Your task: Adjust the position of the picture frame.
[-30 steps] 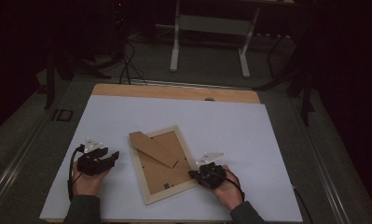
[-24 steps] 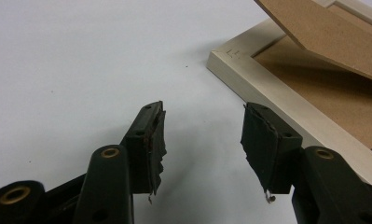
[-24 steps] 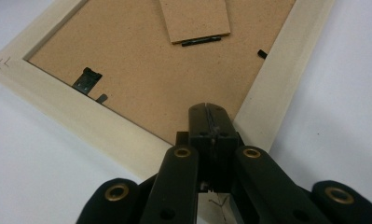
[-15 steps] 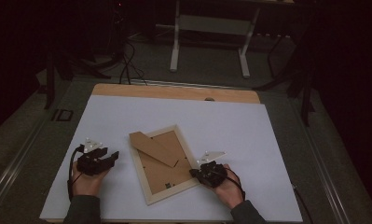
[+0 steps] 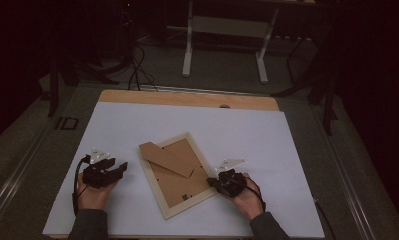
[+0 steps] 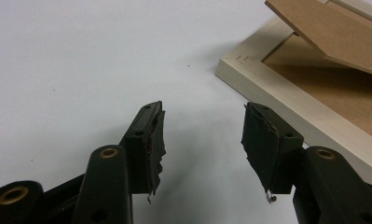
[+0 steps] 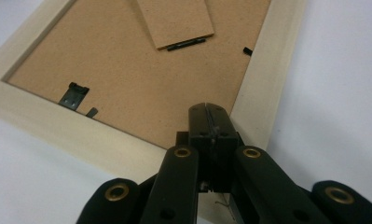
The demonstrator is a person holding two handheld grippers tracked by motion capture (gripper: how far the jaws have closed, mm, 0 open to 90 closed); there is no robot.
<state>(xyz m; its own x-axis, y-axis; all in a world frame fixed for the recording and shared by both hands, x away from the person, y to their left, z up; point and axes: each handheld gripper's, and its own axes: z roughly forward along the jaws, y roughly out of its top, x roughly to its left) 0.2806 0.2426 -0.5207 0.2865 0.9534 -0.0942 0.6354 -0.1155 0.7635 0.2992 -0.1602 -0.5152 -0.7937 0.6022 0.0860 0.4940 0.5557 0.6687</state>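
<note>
Picture frame (image 5: 176,175) lies face down near the middle of the white table (image 5: 297,150), its stand flap (image 5: 167,159) lifted. The right gripper (image 5: 213,183), jaws pressed together with nothing between them, sits over the frame's near right corner, seemingly working at the backing board (image 7: 141,79). Pressing lightly near a small black clip (image 7: 73,96) would likely help without shifting the frame. The left gripper (image 5: 121,167), jaws spread and empty, rests low on the table just left of the frame, pointing toward it.

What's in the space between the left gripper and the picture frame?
Nothing but bare white table. In the high view, the open left gripper sits apart from the picture frame; the left gripper view shows the same bare stretch.
</note>
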